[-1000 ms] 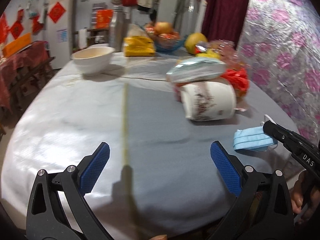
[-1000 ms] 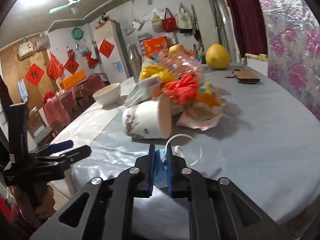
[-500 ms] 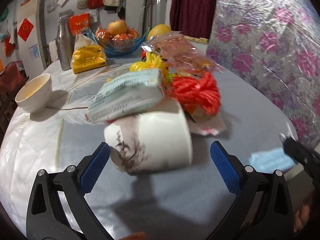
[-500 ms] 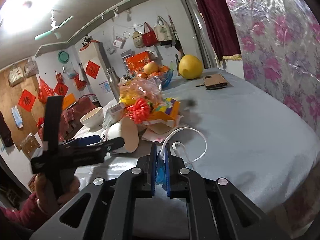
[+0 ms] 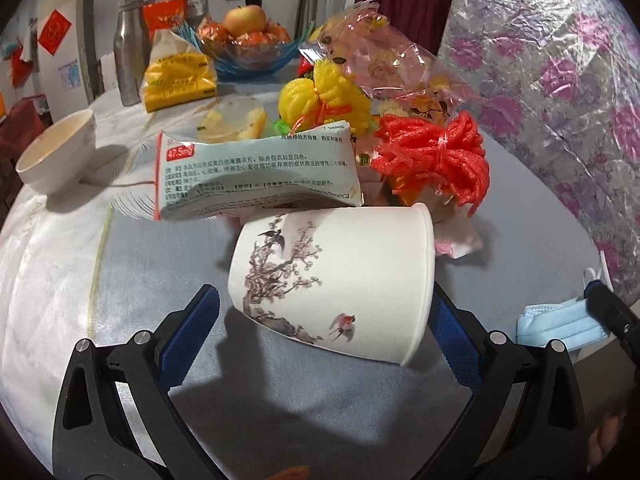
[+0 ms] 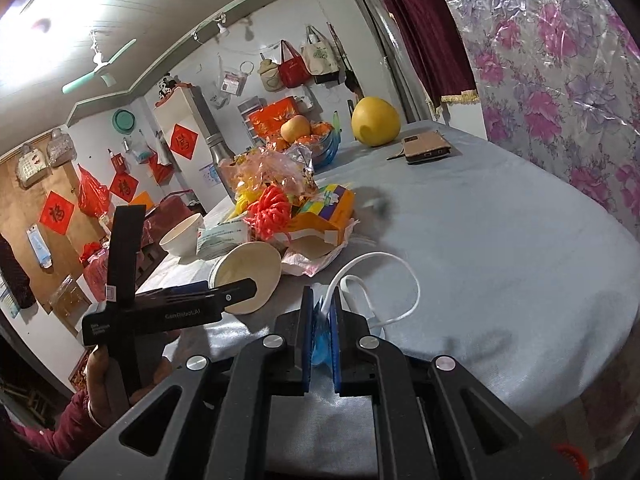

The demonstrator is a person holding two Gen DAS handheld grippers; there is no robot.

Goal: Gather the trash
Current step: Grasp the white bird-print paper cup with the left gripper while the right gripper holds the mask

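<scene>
The trash heap (image 6: pixel 288 208) blocks the table's (image 6: pixel 500 240) middle; bare cloth lies open beside it.

Paper cup (image 5: pixel 340 280): matt white paper printed with an ink-style blossom branch. Medicine packet (image 5: pixel 256 176): smooth, slightly glossy printed film. Red net bundle (image 5: pixel 436 156): ribbed foam-like plastic mesh. Cellophane wrapper (image 5: pixel 384 48): clear, crinkled, glossy. Face mask (image 5: pixel 560 326): pleated blue nonwoven cloth. Tablecloth (image 5: pixel 320 400): finely woven, faintly sheened grey fabric. Flask (image 5: pixel 128 64): brushed metal. Bowl (image 5: pixel 56 152): glazed ceramic. Gripper pads (image 5: pixel 188 336): textured blue rubber.
</scene>
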